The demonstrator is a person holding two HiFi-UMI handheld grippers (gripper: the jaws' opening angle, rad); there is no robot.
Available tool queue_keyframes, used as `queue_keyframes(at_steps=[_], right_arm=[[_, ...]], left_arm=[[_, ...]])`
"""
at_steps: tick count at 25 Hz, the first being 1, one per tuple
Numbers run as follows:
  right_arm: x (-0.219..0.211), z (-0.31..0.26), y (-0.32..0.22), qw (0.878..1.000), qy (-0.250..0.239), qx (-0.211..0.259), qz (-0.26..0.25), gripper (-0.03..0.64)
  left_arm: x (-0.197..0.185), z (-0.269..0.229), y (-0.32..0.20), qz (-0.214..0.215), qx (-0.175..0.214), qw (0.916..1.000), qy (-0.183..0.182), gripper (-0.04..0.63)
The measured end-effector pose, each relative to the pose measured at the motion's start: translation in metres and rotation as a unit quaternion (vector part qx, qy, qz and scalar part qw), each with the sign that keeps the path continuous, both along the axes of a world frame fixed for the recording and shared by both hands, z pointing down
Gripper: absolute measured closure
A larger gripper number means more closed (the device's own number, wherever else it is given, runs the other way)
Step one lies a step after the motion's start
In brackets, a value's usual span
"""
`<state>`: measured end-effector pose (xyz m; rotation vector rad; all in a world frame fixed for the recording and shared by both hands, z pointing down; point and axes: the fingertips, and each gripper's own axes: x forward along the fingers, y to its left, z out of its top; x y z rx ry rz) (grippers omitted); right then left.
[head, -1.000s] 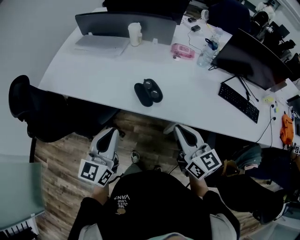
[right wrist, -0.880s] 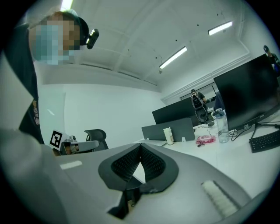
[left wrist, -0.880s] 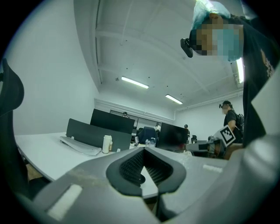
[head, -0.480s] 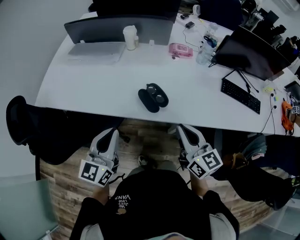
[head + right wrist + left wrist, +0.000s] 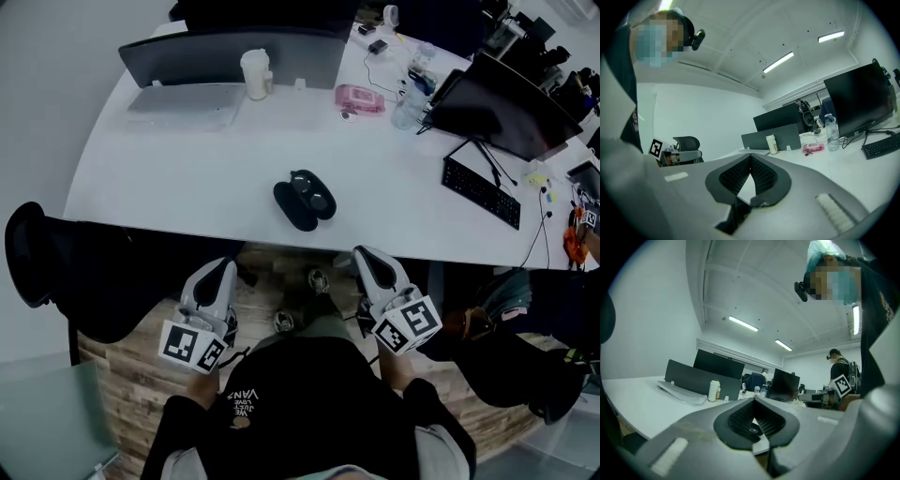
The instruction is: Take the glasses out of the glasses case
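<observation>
A black glasses case (image 5: 304, 199) lies open on the white table (image 5: 169, 178), near its front edge, with dark glasses resting in one half. Both grippers hang below the table edge, close to the person's body and well short of the case. My left gripper (image 5: 223, 266) points at the table with its jaws closed together and nothing in them. My right gripper (image 5: 365, 255) is also shut and empty. In the left gripper view (image 5: 753, 400) and the right gripper view (image 5: 750, 155) the jaw tips meet.
At the back of the table stand a dark monitor (image 5: 234, 52), a white cup (image 5: 255, 73), a pink item (image 5: 361, 99) and a water bottle (image 5: 410, 108). A second monitor (image 5: 506, 108) and black keyboard (image 5: 480, 192) sit right. A black chair (image 5: 33, 258) stands left.
The head view has shifted, so the table and case sit a little lower and nearer. Both grippers stay shut near the body, the right one slightly higher.
</observation>
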<state>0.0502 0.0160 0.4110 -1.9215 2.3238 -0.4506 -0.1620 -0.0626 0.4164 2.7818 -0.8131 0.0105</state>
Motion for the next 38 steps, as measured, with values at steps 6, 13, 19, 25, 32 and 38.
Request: queue_keyframes(at_steps=[6, 13, 19, 25, 32, 38], right_arm=[[0.018, 0.012, -0.024, 1.000, 0.011, -0.012, -0.015, 0.615], [0.038, 0.021, -0.060, 0.999, 0.012, -0.021, -0.038, 0.615], [0.046, 0.029, -0.088, 0.998, 0.009, -0.024, -0.061, 0.615], [0.051, 0.036, -0.109, 0.997, 0.006, -0.026, -0.075, 0.615], [0.058, 0.055, -0.131, 0.996, 0.026, -0.035, -0.082, 0.615], [0.059, 0.074, -0.153, 0.994, 0.036, -0.046, -0.096, 0.615]], left_arm=[[0.018, 0.000, -0.020, -0.013, 0.003, 0.9999, -0.003, 0.595], [0.046, -0.003, -0.043, -0.026, 0.006, 0.9996, -0.001, 0.595], [0.059, 0.004, -0.059, -0.040, 0.001, 0.9992, -0.006, 0.595], [0.071, 0.012, -0.071, -0.045, -0.005, 0.9989, -0.008, 0.595], [0.084, 0.020, -0.078, -0.044, -0.007, 0.9990, -0.009, 0.595], [0.088, 0.025, -0.078, -0.043, -0.008, 0.9989, -0.017, 0.595]])
